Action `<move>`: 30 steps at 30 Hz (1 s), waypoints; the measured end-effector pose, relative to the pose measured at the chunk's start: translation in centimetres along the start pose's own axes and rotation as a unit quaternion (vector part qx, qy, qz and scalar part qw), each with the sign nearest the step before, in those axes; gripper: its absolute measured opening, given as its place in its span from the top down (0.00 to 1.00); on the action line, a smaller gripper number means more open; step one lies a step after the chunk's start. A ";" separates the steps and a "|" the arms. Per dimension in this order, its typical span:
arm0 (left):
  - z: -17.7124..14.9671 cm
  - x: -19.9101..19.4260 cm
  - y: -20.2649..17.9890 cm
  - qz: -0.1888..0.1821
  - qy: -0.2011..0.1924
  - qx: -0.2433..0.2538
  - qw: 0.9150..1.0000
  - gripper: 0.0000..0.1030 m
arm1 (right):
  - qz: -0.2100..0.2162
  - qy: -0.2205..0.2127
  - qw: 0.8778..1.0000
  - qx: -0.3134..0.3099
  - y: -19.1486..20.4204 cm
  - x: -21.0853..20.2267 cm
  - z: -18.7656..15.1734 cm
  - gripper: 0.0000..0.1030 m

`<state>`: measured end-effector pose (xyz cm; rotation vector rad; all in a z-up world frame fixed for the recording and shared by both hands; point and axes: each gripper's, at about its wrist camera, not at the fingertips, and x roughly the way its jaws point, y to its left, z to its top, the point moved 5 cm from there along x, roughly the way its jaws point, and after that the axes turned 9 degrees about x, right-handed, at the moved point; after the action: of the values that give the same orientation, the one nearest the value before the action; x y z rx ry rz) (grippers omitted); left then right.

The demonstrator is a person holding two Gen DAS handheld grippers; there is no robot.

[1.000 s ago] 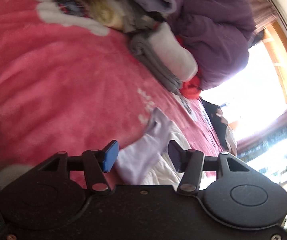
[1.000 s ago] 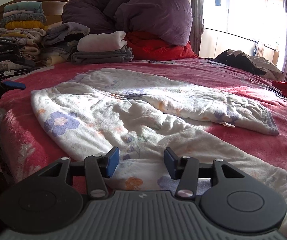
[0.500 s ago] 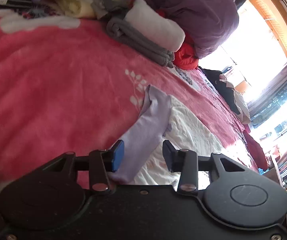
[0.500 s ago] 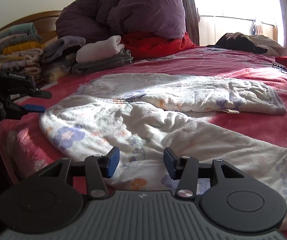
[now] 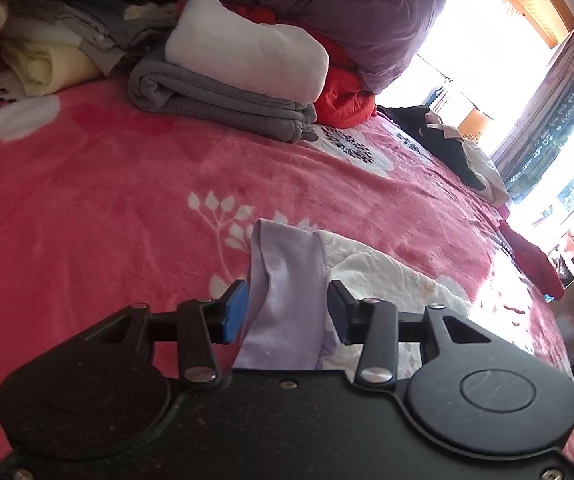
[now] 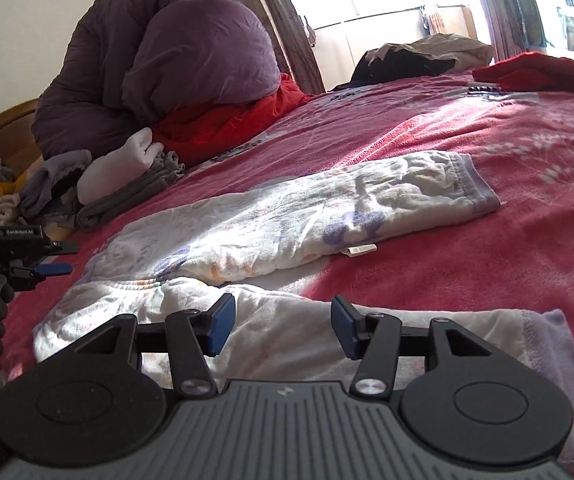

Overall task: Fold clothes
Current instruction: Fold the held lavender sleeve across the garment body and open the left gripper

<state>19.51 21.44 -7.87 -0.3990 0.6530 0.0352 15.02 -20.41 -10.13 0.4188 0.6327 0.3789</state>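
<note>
Floral pajama pants (image 6: 287,220) lie spread flat on the pink blanket (image 5: 107,200), left gripper (image 5: 287,312) jaws apart straddling the lavender waistband (image 5: 287,280) without clamping it, right gripper (image 6: 283,326) jaws apart low over the near leg (image 6: 287,332).

One label is readable — "GenRobot.AI", white on the left tool (image 6: 57,258) body.

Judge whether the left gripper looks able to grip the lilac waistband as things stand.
Probably yes. The left gripper is open with the lilac waistband lying between its fingers, and nothing is in the way; whether the band is raised enough to pinch is unclear.
</note>
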 end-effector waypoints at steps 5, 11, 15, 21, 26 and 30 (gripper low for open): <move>-0.7 2.1 -0.3 0.036 0.032 0.045 0.998 1.00 | -0.003 0.012 1.000 -0.022 0.3 0.8 -0.3 0.47; -0.7 1.7 0.3 0.064 0.024 0.048 0.997 1.00 | -0.015 0.029 0.998 -0.046 0.4 1.7 -0.9 0.45; -1.1 1.9 0.5 0.074 0.031 0.048 0.996 1.00 | -0.025 0.035 0.997 -0.065 0.7 1.9 -1.3 0.43; -0.8 1.4 0.4 0.116 0.014 0.067 0.991 0.99 | -0.010 0.024 0.999 -0.046 0.4 1.0 -0.7 0.42; 0.5 -1.6 -1.9 0.111 -0.066 0.111 0.985 0.97 | -0.014 0.009 0.999 -0.033 -0.2 0.2 0.1 0.42; -0.6 -2.0 -5.3 -0.012 -0.057 0.138 0.989 0.87 | -0.017 -0.004 0.999 -0.031 -0.4 -0.4 0.6 0.42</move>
<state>18.40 16.49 -5.19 -0.1362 0.5304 -0.0547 15.20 -21.12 -9.69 0.3505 0.6176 0.3638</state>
